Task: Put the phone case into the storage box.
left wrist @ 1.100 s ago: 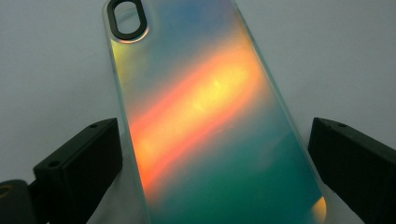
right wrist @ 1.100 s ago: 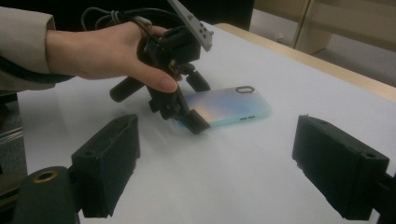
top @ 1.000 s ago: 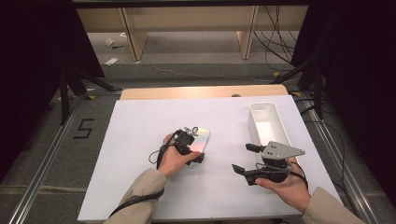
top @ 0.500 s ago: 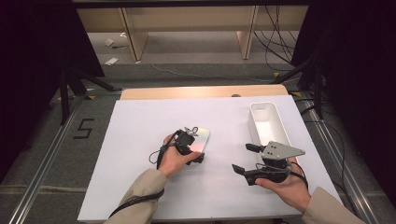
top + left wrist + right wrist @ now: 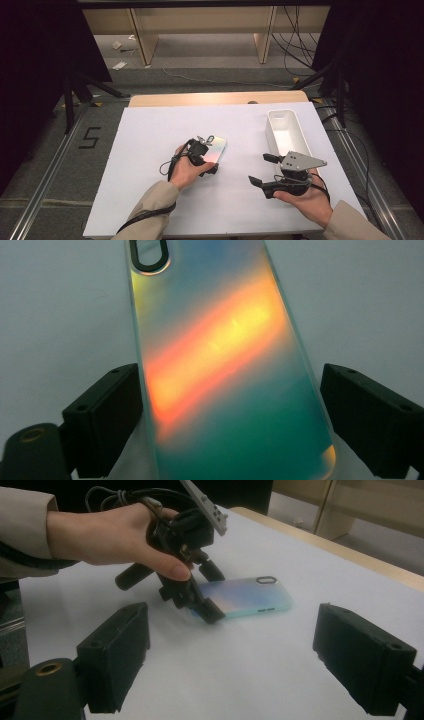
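Table [image 5: 150,150]: a white top that carries everything; a strip of bare wood shows along its far edge.
White bin [image 5: 280,120]: a long, open box near the far right corner of the table, its length running from the far edge toward the near one.
Right gripper [image 5: 263,170]: held in the person's right hand near the right part of the near edge, just on the near side of the white bin. Its jaws stand wide apart with bare table between them, pointing across toward the middle of the table. A grey three-cornered plate sits on top.
Left gripper [image 5: 216,161]: held in the person's left hand around the middle of the table, tilted down onto the near end of the phone case. Its jaws have just been closing, with the case between them. In the left gripper view one pad stands at one long edge and the other is a little clear of the opposite edge, so there is no full pinch.
Phone case [image 5: 220,370]: lies flat in the middle of the table, back up, shimmering orange, green and blue. Its camera cutout [image 5: 148,252] points toward the far edge.
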### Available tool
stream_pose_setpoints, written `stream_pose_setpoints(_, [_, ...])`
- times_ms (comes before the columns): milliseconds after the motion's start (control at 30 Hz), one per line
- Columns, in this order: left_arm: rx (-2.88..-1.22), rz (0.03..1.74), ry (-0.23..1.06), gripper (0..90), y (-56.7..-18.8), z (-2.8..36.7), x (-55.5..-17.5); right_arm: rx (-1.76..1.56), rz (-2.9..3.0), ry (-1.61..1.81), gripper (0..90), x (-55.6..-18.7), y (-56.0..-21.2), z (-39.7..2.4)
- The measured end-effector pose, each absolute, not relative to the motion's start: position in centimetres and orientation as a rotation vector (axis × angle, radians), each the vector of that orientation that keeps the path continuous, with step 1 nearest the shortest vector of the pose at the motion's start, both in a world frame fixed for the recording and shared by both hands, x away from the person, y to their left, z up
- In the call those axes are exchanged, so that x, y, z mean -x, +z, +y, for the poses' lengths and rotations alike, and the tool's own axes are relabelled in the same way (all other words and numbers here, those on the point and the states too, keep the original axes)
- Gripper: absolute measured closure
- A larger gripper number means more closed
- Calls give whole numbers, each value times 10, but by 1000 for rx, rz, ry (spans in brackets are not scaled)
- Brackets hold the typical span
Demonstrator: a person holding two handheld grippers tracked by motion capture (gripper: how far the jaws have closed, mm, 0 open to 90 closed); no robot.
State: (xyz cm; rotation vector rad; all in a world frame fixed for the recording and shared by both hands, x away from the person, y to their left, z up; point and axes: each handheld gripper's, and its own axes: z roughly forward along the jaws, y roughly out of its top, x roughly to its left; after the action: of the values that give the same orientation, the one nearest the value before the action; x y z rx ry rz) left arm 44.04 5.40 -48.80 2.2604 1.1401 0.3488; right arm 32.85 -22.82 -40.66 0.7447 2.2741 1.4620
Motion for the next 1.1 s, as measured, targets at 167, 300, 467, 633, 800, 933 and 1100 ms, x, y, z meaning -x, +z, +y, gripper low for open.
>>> stream_pose_setpoints(167, [-2255, 1148, 347, 133, -488, 54, -440, -746, 2275, 1461, 160, -328, -406, -228])
stream_pose_setpoints(300, [-2253, 1150, 348, 145, -487, 55, -440, -746, 2276, 1461, 160, -328, -406, -228])
stream_pose_setpoints(467, [-2251, 1157, 350, 152, -487, 54, -440, -745, 2275, 1461, 160, -328, -406, -228])
stream_pose_setpoints(633, [-2250, 1159, 349, 153, -487, 54, -440, -744, 2274, 1461, 160, -328, -406, -228])
stream_pose_setpoints(800, [-2245, 1159, 346, 155, -487, 55, -440, -743, 2274, 1461, 160, -328, -406, -228])
stream_pose_setpoints(933, [-2245, 1151, 345, 157, -487, 56, -440, -747, 2272, 1463, 160, -328, -406, -229])
stream_pose_setpoints(1100, [-2236, 1147, 330, 167, -486, 59, -440, -753, 2268, 1464, 160, -329, -406, -230])
